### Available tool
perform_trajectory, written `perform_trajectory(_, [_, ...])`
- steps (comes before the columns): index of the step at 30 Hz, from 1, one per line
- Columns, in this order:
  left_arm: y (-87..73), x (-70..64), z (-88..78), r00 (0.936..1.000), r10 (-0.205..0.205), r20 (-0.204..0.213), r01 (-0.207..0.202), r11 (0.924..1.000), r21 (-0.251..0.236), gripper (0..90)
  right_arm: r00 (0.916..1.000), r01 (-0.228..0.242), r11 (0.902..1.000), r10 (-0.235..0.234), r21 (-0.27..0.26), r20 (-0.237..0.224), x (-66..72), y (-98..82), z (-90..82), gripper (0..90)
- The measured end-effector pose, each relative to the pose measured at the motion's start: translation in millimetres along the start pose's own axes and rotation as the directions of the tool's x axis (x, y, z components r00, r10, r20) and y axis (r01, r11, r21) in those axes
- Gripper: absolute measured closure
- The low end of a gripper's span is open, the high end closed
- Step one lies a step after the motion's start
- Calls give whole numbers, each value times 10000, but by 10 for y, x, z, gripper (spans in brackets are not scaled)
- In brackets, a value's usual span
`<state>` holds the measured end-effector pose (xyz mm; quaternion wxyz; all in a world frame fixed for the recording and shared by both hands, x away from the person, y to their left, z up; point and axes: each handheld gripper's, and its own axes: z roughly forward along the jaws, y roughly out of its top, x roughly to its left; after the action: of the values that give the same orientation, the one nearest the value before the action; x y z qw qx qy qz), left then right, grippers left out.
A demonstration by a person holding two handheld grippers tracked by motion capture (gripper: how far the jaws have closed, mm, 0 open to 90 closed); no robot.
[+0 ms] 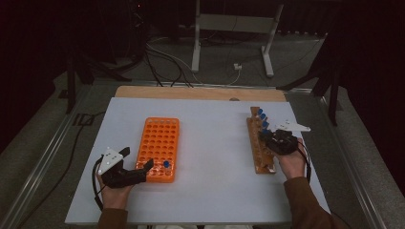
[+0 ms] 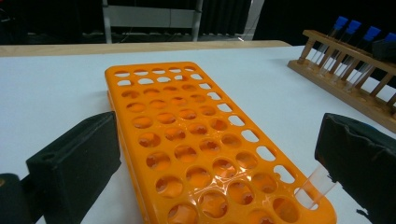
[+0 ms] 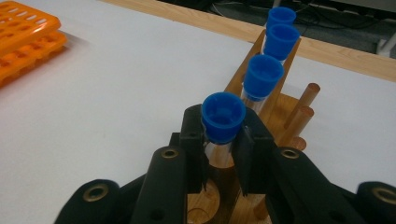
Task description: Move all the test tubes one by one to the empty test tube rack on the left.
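The right gripper (image 3: 219,154) is clamped on a clear, blue-capped test tube (image 3: 222,116) standing in the brown wooden rack (image 3: 289,116) — three more capped tubes line up beyond it. The left gripper (image 2: 215,163) stands wide open astride the near end of the orange plastic tube rack (image 2: 187,135), where one tube (image 1: 166,164) sits in a corner hole.

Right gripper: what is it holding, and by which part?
The right gripper is shut on a blue-capped tube, gripping the clear glass just under the cap, in the wooden rack.
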<state>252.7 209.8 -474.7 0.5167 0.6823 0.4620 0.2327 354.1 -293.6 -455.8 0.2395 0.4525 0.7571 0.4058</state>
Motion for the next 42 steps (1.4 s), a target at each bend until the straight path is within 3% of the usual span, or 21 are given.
perform_trajectory(8, [-4, -1, 0, 9999, 29, -100, -29, 10000, -16, 13, 9999, -119, 9999, 119, -1, -24, -18, 2, -10, 762])
perform_trajectory(17, [-6, -5, -5, 9998, 68, -184, -69, 10000, -40, 13, 10000, -86, 9992, 85, -381, -30, -11, 97, -156, 763])
perform_trajectory(29, [2, -27, 0, 9992, 234, -322, -236, 9997, -50, 13, 9995, 317, 9965, -316, -775, 22, 6, 293, -388, 764])
perform_trajectory(37, [71, -58, 25, 9980, 392, -486, -404, 9989, -244, 14, 9990, 411, 9918, -427, -1213, -106, 67, 431, -549, 764])
perform_trajectory(42, [127, -97, 59, 9978, 465, -478, -483, 9982, -365, 14, 9977, 489, 9909, -544, -1251, -407, 171, 499, -550, 764])
